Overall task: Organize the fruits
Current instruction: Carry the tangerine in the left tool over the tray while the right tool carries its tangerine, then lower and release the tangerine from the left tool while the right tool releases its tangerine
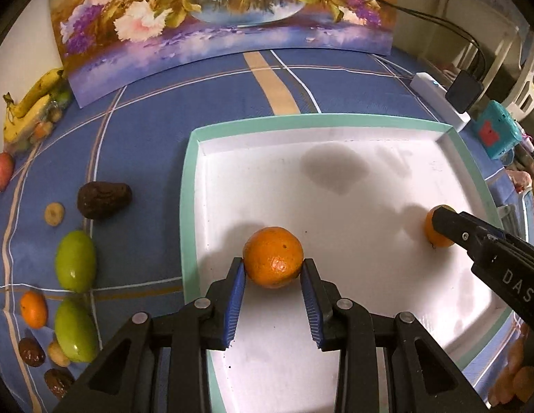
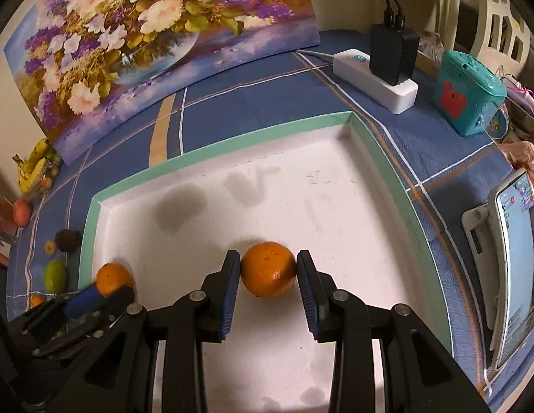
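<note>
Orange fruit sits in each gripper, both inside the white tray (image 1: 335,186) w/ mint-green rim, which lies on the blue checked cloth (image 1: 146,130).

Risks, as I judge them: both oranges are round and the tray floor is smooth, so if the jaws let go while the fruit is not fully resting, it can roll away, maybe to the rim or against the other orange. The pads hold only the widest part of each fruit, near the fingertips, so a tilt of the hand could make it slip out forward. The two grippers are also near each other over the same tray, approx. side by side; a careless move could knock one against the other.

Left gripper (image 1: 274,270): jaws narrow, blue pads pressing both sides of the left orange (image 1: 273,261), which is near the tray's left edge, toward the near side. It seems to touch the floor or be just above; I cannot tell which.

Right gripper (image 2: 268,270): same state, closed on the right orange (image 2: 268,268), more to the middle-right of the tray. Its shadow lies right behind it, so it is low.

Other fruit waits on the cloth left of the tray: green mangoes (image 1: 76,261), an avocado (image 1: 103,199), a small tangerine (image 1: 33,309), bananas (image 1: 29,103) at the far left corner.
</note>
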The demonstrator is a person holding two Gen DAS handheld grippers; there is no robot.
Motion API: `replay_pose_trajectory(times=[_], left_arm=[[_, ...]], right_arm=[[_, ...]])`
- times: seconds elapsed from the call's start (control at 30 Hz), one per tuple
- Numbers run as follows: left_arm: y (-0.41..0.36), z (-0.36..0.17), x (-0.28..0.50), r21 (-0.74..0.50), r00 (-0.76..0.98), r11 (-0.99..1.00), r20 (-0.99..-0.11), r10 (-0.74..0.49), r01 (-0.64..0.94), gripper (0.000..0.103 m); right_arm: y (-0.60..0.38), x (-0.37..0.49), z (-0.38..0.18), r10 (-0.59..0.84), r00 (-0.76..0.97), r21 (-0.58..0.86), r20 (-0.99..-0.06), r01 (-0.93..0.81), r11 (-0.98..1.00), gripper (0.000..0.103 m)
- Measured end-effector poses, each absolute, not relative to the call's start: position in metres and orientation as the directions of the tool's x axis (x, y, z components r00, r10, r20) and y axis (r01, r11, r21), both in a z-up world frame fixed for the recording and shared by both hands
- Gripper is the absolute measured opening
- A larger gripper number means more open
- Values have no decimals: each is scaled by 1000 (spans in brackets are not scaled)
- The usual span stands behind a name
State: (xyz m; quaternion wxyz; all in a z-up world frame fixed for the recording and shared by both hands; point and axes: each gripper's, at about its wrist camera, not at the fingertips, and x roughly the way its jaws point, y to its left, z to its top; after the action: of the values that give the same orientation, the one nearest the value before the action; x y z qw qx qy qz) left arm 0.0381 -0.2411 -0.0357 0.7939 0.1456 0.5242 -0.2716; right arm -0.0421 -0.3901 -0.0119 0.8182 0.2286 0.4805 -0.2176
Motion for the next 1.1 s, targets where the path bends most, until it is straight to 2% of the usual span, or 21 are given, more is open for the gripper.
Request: replay_pose_trajectory(times=[0.33, 0.4, 0.47, 0.73, 0.8, 0.87, 0.9, 1.0, 1.03, 1.07, 1.1], left_arm=[[-243, -32, 36, -56, 278, 807, -923, -267, 588, 36], [-241, -28, 34, -57, 282, 807, -921, -270, 588, 38], [-239, -22, 32, -64, 279, 806, -919, -277, 589, 45], [-218, -1, 25, -90, 290, 818, -908, -301, 568, 45], [-210, 2, 26, -89, 298, 831, -908, -294, 549, 48], [-199, 6, 28, -87, 314, 849, -906, -286, 522, 61], [-192, 9, 30, -84, 325, 860, -903, -279, 504, 64], [-172, 13, 39, -60, 364, 897, -901, -238, 438, 93], [-166, 14, 42, -35, 383, 910, -900, -209, 414, 103], [-158, 15, 45, -4, 407, 922, -897, -175, 387, 103], [-152, 15, 47, 16, 418, 929, -896, -151, 370, 103]], right_arm=[[-391, -42, -11, -147, 426, 147, -893, 583, 799, 36], [-391, -43, -11, -150, 422, 143, -894, 586, 797, 36], [-390, -44, -7, -166, 421, 126, -892, 584, 802, 37], [-384, -52, 11, -188, 432, 112, -882, 579, 807, 38], [-381, -55, 15, -188, 433, 109, -882, 575, 811, 38], [-376, -56, 20, -186, 435, 106, -881, 566, 818, 38], [-374, -57, 22, -191, 439, 102, -878, 562, 821, 38], [-365, -59, 28, -194, 446, 96, -874, 550, 830, 38], [-363, -59, 30, -196, 449, 94, -872, 546, 833, 46], [-360, -60, 31, -200, 452, 91, -869, 544, 834, 57], [-359, -59, 30, -204, 454, 88, -868, 544, 835, 78]])
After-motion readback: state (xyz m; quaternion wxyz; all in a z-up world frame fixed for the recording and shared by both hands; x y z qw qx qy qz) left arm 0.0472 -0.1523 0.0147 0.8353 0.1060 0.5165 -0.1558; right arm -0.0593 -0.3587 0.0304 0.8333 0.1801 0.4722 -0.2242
